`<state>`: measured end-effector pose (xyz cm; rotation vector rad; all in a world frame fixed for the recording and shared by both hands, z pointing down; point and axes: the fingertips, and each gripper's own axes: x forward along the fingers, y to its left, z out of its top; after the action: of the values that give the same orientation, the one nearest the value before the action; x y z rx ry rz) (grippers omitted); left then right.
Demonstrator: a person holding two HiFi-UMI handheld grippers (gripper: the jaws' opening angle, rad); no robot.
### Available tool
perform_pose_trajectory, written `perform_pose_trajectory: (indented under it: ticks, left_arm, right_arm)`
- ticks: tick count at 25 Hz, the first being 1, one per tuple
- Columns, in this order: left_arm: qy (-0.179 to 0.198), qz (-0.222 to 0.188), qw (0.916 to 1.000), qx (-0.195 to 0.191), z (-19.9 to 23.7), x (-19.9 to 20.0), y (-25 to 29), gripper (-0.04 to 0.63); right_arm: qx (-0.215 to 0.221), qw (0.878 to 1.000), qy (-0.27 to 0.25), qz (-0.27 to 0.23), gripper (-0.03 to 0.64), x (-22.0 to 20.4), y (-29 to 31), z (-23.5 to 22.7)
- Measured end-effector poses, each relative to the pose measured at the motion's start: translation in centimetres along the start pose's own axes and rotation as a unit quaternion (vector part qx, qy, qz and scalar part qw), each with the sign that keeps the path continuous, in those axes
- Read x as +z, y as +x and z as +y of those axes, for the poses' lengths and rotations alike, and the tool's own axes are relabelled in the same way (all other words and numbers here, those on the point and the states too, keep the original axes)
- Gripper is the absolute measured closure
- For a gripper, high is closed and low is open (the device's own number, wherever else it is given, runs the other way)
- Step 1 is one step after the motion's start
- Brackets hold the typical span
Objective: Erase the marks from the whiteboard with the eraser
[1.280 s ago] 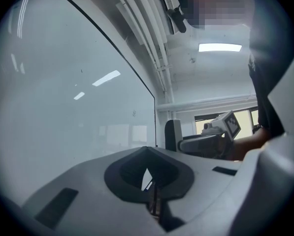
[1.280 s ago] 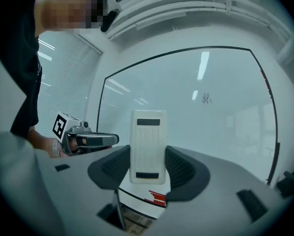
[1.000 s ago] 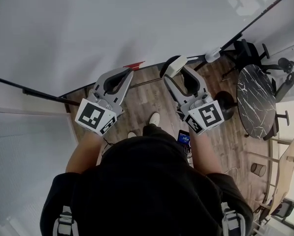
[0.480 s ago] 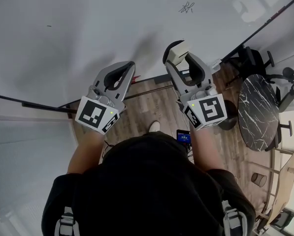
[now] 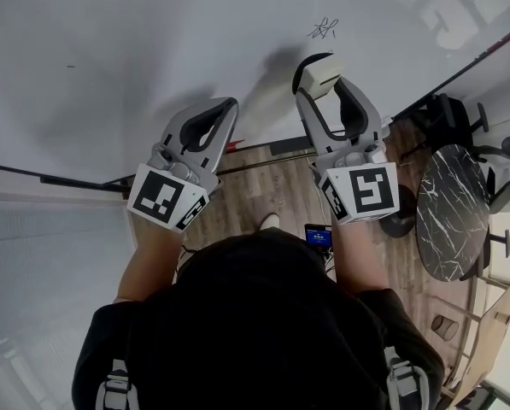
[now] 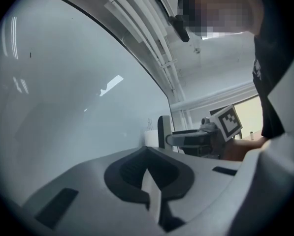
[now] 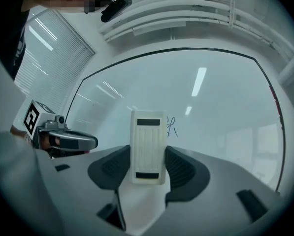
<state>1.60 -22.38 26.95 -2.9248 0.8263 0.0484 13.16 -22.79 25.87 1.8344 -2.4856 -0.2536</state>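
Observation:
A large whiteboard (image 5: 152,32) fills the wall ahead. A small dark scribble (image 5: 323,30) is drawn on it, and it also shows in the right gripper view as the scribble (image 7: 171,127). My right gripper (image 5: 321,75) is shut on a white eraser (image 5: 316,73) with a black felt side, held just below and left of the scribble. In the right gripper view the eraser (image 7: 147,147) stands upright between the pads. My left gripper (image 5: 216,109) is raised beside it at the left, shut and empty, and faces the board (image 6: 63,97). A tiny dot (image 5: 70,67) marks the board's left part.
The board's dark lower rail (image 5: 49,180) runs across below the grippers. A round black marble table (image 5: 449,212) and an office chair (image 5: 447,109) stand on the wooden floor at the right. Window blinds (image 7: 43,63) lie to the left.
Both grippers have risen and moved up in front of the board. The eraser in the right gripper has come much closer to the scribble.

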Motion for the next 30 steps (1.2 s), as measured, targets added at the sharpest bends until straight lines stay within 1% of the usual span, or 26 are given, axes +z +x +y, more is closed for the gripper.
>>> perform_pose_trajectory:
  ticks: [3,7,10,13,16,21,27,30]
  left_arm:
    - [0.003,-0.001,0.9999,0.014,0.2,-0.1,0.9,0.592]
    - [0.0,0.0,0.9997,0.025,0.2,0.1,1.5,0.592]
    - [0.0,0.0,0.9998,0.022,0.3,0.2,1.8,0.592]
    - [0.0,-0.005,0.9999,0.014,0.9,0.3,2.0,0.592]
    - [-0.004,-0.01,0.9999,-0.006,1.6,0.2,2.1,0.592]
    - [-0.007,-0.023,0.9987,-0.044,1.6,1.1,2.1,0.592]
    - [-0.018,-0.032,0.9954,-0.088,1.7,1.2,1.3,0.592]
    - [-0.023,-0.037,0.993,-0.11,1.8,0.9,1.0,0.592]
  right_arm:
    - [0.009,1.0,-0.005,-0.003,0.396,-0.3,0.7,-0.6]
    - [0.018,1.0,-0.024,0.002,0.396,-0.3,1.4,-0.5]
    - [0.016,1.0,-0.026,0.004,0.396,-0.3,1.8,-0.5]
    - [-0.001,1.0,-0.03,0.003,0.396,0.1,2.3,-0.7]
    - [-0.025,0.999,-0.032,0.001,0.394,0.8,3.1,-0.7]
    - [-0.062,0.996,-0.057,0.002,0.396,1.8,3.6,-0.6]
    - [-0.117,0.989,-0.091,-0.01,0.396,3.6,4.1,0.2]
    - [-0.135,0.987,-0.09,-0.002,0.396,3.5,4.6,0.2]
